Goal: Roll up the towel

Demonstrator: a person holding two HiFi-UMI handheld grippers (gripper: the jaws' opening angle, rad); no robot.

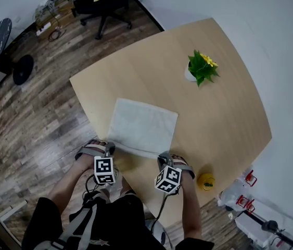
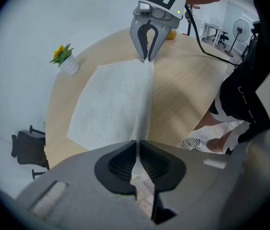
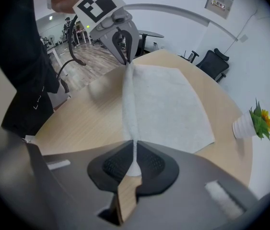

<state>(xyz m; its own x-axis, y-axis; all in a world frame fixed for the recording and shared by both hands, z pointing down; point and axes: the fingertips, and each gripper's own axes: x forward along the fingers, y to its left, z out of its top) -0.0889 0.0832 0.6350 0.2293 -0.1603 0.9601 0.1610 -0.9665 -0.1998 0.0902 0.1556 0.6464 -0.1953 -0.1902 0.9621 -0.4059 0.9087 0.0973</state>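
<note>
A white towel (image 1: 142,126) lies flat on the pale wooden table (image 1: 219,113), and its near edge is pulled up into a narrow ridge. My left gripper (image 1: 108,150) is shut on the ridge's left end. My right gripper (image 1: 163,158) is shut on its right end. In the left gripper view the cloth (image 2: 111,104) runs from my own jaws (image 2: 137,145) straight to the right gripper (image 2: 146,56) opposite. The right gripper view shows the same stretched edge (image 3: 128,104) between its jaws (image 3: 134,147) and the left gripper (image 3: 124,59). Both grippers point steeply down.
A small potted plant with yellow flowers (image 1: 201,67) stands at the table's far right. A yellow toy (image 1: 206,181) sits by the near right edge. An office chair (image 1: 102,1) and cables are on the wooden floor beyond the table. My legs are under the near edge.
</note>
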